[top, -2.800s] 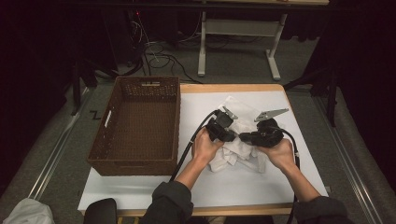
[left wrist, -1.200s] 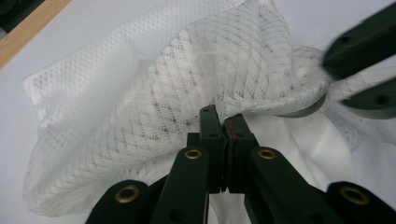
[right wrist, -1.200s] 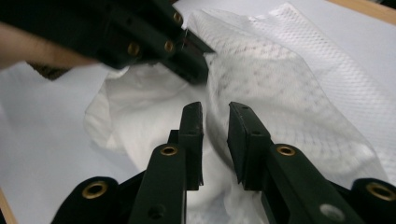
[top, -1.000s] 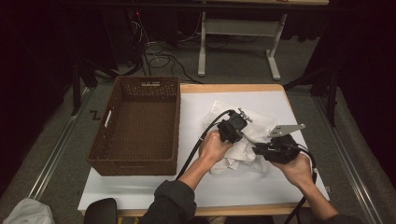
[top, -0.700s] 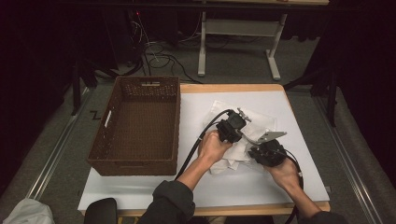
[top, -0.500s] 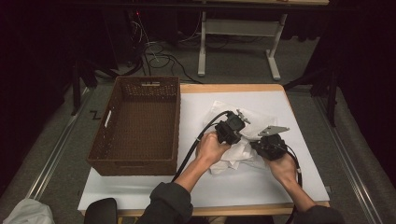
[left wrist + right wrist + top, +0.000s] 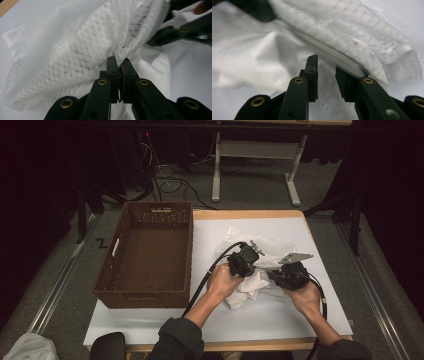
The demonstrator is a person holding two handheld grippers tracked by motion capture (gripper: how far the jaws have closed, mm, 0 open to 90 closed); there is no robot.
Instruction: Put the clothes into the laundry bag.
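Keeping the left tongs [image 7: 119, 65] clamped on the mesh bag [image 7: 75, 50], ease the parted right tongs [image 7: 326, 72], just opening, onto its zipper [image 7: 329, 53].

Basket [image 7: 145, 255] on table [image 7: 300, 320], left of mesh bag [image 7: 260, 247] (near middle).

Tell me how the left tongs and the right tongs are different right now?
The left tongs are shut, pinching the edge of the white mesh bag; the right tongs have just been opening, a clear gap between their tips. The left tongs hold the bag, while the right tongs grip nothing, their tips by the bag's zipper. Both are black with brass rivets and point at the same bag.
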